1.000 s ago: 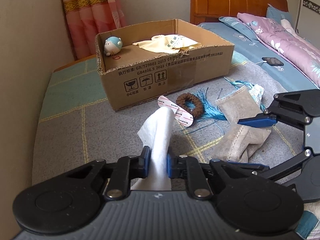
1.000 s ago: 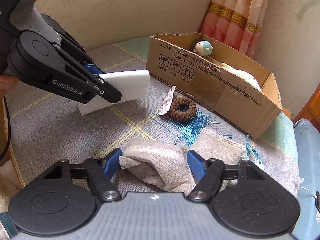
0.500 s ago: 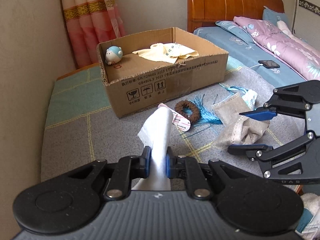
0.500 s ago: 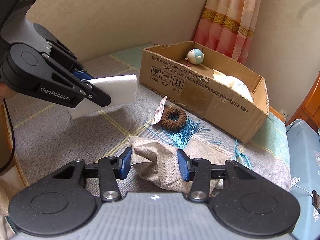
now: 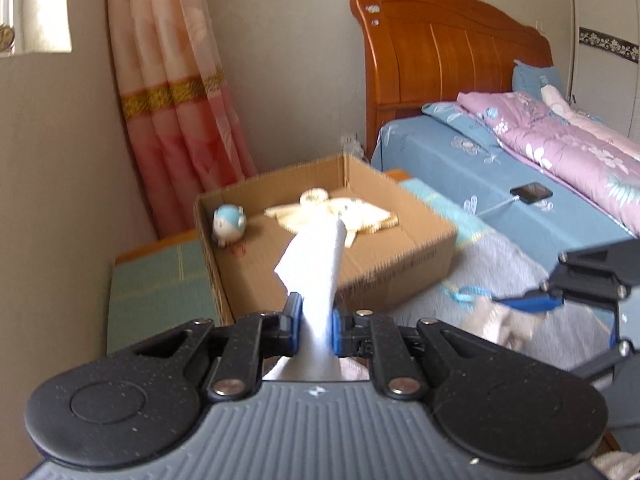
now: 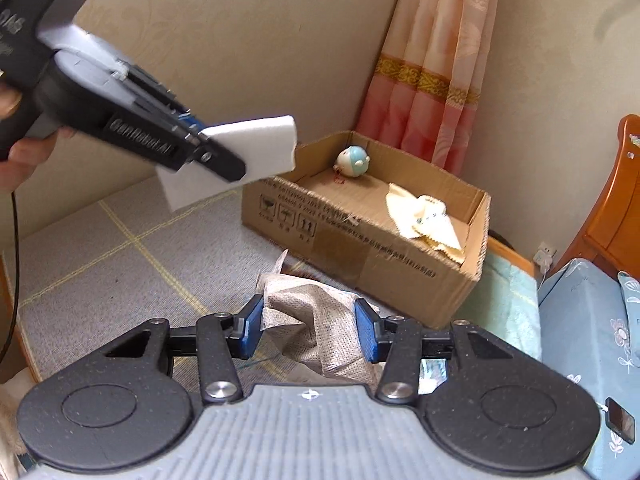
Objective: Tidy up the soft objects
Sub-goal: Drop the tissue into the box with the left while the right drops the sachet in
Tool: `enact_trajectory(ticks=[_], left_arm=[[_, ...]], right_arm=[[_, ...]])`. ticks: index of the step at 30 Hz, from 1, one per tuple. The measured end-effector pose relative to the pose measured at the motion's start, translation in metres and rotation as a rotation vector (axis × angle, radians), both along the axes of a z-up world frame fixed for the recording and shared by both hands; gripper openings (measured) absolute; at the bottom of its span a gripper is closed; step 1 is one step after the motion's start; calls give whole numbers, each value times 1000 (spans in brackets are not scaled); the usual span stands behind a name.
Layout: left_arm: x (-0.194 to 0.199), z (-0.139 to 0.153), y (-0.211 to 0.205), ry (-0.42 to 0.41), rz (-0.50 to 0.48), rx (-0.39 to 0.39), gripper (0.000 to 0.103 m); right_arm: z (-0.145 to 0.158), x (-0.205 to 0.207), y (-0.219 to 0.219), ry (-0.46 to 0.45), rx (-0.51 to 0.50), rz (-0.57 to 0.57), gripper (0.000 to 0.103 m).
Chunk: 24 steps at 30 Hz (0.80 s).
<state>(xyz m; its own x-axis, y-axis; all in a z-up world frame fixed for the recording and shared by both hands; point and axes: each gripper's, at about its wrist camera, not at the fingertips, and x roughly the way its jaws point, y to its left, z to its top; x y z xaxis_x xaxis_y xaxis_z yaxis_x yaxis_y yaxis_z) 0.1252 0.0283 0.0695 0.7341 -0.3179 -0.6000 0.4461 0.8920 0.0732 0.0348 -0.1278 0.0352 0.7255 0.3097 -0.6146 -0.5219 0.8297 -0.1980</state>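
Note:
My left gripper (image 5: 314,326) is shut on a white foam sheet (image 5: 318,276) that stands up between its blue pads; from the right wrist that sheet (image 6: 248,152) hangs in the air left of the box. My right gripper (image 6: 310,330) is shut on a crumpled beige cloth pouch (image 6: 316,320), lifted off the grey mat. Ahead lies an open cardboard box (image 5: 400,264) (image 6: 360,256) holding a small blue-and-white plush toy (image 5: 228,224) (image 6: 352,162) and a cream cloth (image 5: 352,216) (image 6: 428,220).
A grey checked mat (image 6: 100,264) covers the surface. A bed with blue sheet (image 5: 500,184), a phone (image 5: 530,192) and a wooden headboard stands right. A pink curtain (image 5: 176,100) and beige wall lie behind the box. A hand (image 6: 24,148) holds the left gripper.
Both grippers have risen with their loads toward the box. The right jaws have narrowed onto the pouch and lifted it off the mat. The hair tie and blue tassel have dropped out of view.

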Motion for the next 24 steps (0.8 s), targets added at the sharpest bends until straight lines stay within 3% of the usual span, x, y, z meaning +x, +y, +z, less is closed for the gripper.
enact_trajectory(ticks=[7,9,10,11,12,13,18,24], left_arm=[[59,5,-12,9,18,-4,13],[72,3,-12,-1,57,-20,20],[77,1,-12,-5,75,-23,40],[79,-1,-12,-9,86,-16,76],[80,-2,-12,-26,103,-14,91],[77,-4,-11,-60,124,-20,100],[57,-10,-7,-40,142,-26,100],[17,-20,-6,-9,199,49,100]], right_arm=[[4,3,-9,-11,23,-32,52],[5,3,-11,-12,23,-38,52],[5,4,-12,-12,23,-41,52],[6,4,-13,-12,22,-45,52],[6,4,-14,-13,22,-49,52],[7,6,-14,-13,22,-54,52],[8,9,-22,-9,33,-70,52],[9,18,-26,-3,42,-82,52]])
